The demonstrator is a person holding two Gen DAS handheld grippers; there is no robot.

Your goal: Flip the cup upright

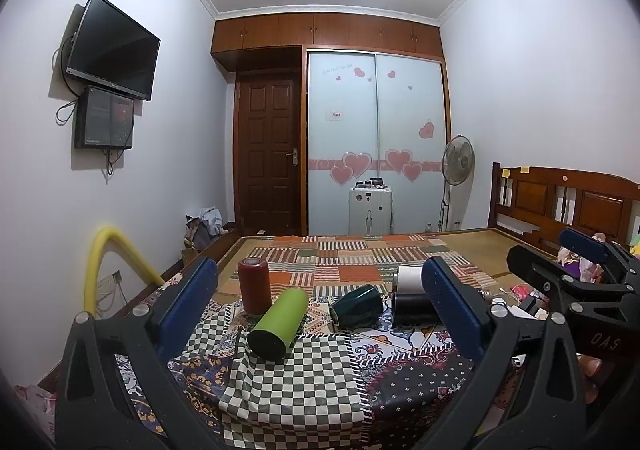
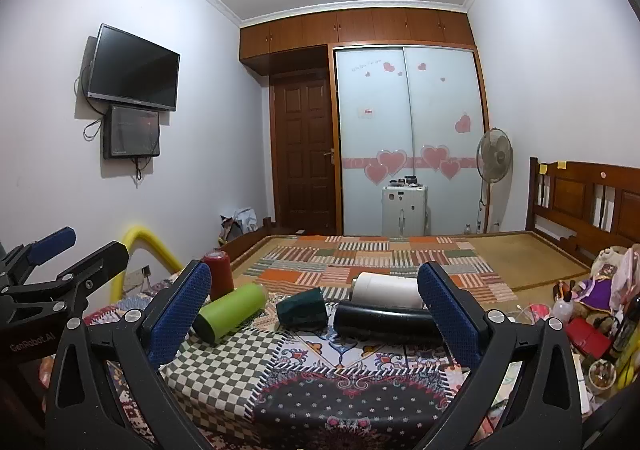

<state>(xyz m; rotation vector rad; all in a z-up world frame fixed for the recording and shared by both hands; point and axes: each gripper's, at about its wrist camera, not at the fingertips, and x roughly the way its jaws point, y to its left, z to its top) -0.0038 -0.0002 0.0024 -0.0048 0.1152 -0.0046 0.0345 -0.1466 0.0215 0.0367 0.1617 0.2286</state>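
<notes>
A dark green cup [image 1: 356, 306] lies on its side on the patterned cloth; it also shows in the right wrist view [image 2: 303, 306]. A lime green cup [image 1: 278, 324] [image 2: 230, 310] lies on its side to its left. A red cup [image 1: 254, 284] [image 2: 218, 275] stands upright behind it. A black cup [image 1: 412, 308] [image 2: 384, 320] and a white cup [image 1: 409, 277] [image 2: 386, 287] lie on their sides to the right. My left gripper [image 1: 316, 310] is open and empty, short of the cups. My right gripper [image 2: 314, 310] is open and empty, also short of them.
The cups rest on a patchwork cloth [image 2: 320, 390] over a bed [image 2: 500, 254] with a wooden headboard [image 2: 588, 198] at right. Clutter of toys and bottles [image 2: 592, 310] lies at the right edge. A yellow tube [image 1: 100, 262] stands at left.
</notes>
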